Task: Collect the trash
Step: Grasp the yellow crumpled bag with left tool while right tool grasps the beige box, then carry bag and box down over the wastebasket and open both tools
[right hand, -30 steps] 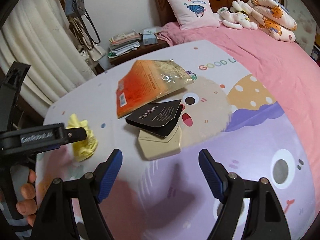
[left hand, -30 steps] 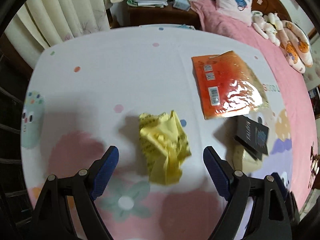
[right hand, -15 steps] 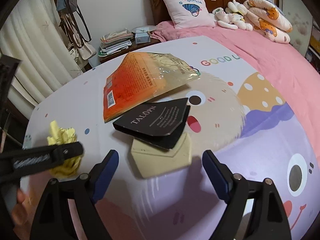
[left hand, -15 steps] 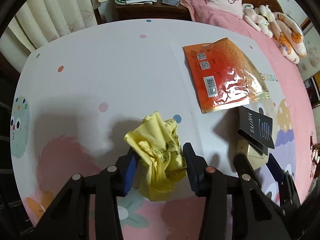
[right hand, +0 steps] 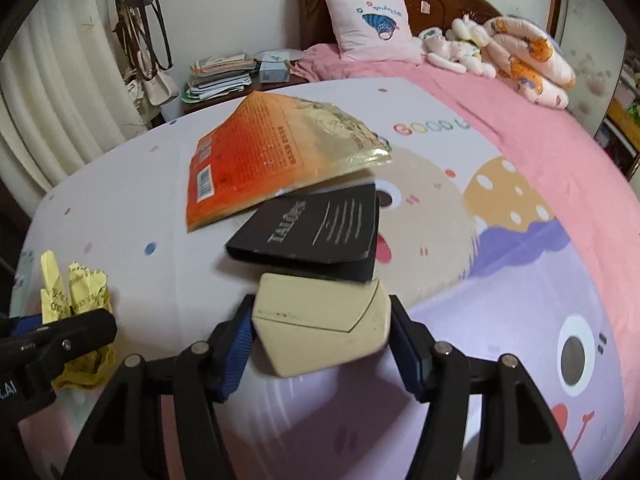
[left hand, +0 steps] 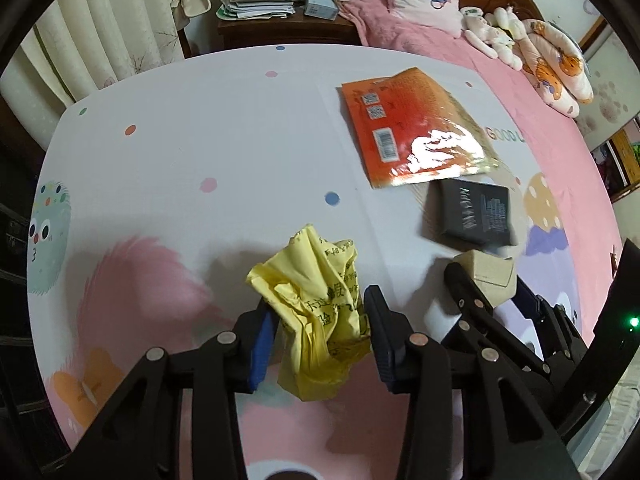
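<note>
bedroom, bed [right hand: 520, 128] under a cartoon-print sheet [left hand: 240, 128]. crumpled yellow wrapper [left hand: 320, 312] sits near the sheet's front edge, pinched in the left gripper [left hand: 320, 340], pads pressed on both sides. just right of it, the right gripper [right hand: 320, 344] is closing around a beige box [right hand: 320, 328], pads at its sides. black talon packet [right hand: 320, 232] overlaps the box's far edge; orange snack bag [right hand: 272, 156] behind it.
</note>
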Motion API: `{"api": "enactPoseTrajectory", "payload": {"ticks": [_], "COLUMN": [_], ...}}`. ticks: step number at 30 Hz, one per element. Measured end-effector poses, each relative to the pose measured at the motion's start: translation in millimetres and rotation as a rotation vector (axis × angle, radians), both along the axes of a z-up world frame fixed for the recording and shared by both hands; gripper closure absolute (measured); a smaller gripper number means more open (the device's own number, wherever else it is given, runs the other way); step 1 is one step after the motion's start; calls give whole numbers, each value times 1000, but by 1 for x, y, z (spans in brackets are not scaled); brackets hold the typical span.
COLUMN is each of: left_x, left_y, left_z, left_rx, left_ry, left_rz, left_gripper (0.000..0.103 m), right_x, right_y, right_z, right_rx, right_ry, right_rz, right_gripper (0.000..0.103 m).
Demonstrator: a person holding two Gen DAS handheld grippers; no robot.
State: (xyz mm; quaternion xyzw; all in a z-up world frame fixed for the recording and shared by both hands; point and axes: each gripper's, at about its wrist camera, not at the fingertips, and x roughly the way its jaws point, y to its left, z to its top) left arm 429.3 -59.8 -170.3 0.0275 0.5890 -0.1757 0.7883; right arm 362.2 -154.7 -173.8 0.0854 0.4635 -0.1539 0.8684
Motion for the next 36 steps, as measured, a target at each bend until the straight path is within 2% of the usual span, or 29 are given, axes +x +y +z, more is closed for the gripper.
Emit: {"api": "enactPoseTrajectory", "payload": {"ticks": [5,10,21,29,36], "left_x": [-32,-79,-234,-347,-423], "left_y": [3,7,12,18,19], "left_z": [19,41,89,93,81], "left_rx": [-2,-18,-48,-49,-24], "left_ry": [-27,-42,-108,-123,-83], "left_rz": [-16,-21,28,115,115], "left_gripper": [62,62,62,62,62], "right_x": [-36,-84,-214,-310,-372], "right_y": [-2,-8,-27,-30,-28], "right_z": [18,42,95,102,86], "right_rx": [70,110,161,169,193], "right_ry": [-17,-43,-111,-101,-43], "right_rz": [47,91,256,432,514], "right_gripper": [41,41,41,41,41]}}
